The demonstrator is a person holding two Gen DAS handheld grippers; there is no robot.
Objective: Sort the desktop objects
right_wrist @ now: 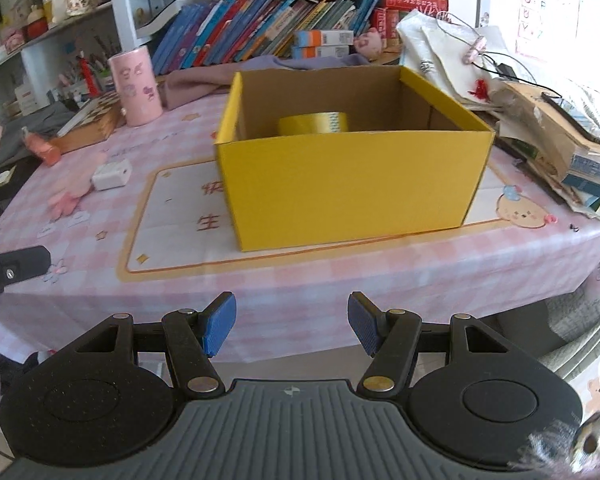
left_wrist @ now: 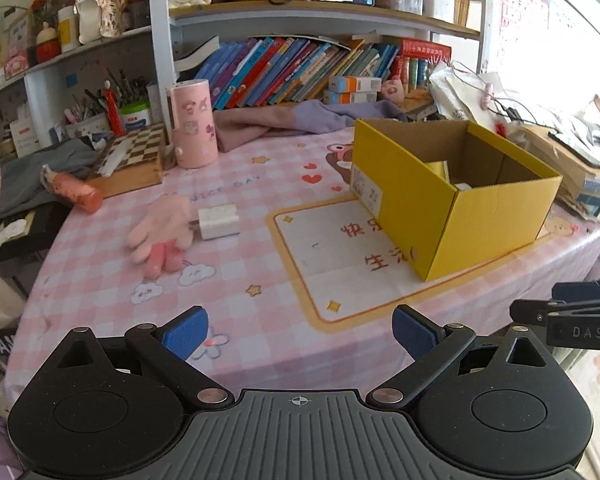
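Left wrist view: left gripper (left_wrist: 300, 334) spread apart, nothing between the blue pads. Ahead and to the left, pink plush toy (left_wrist: 160, 236) touching white block (left_wrist: 218, 221) on checked tablecloth (left_wrist: 260, 280). Ahead right, open yellow box (left_wrist: 452, 196).

Right wrist view: right gripper (right_wrist: 292, 330) parted, empty. Straight ahead, yellow box (right_wrist: 348, 188) holding yellow tape roll (right_wrist: 314, 123). Far left, white block (right_wrist: 112, 175) and pink plush toy (right_wrist: 70, 196).

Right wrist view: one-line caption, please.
Open right hand-held gripper faces a yellow box holding a tape roll.
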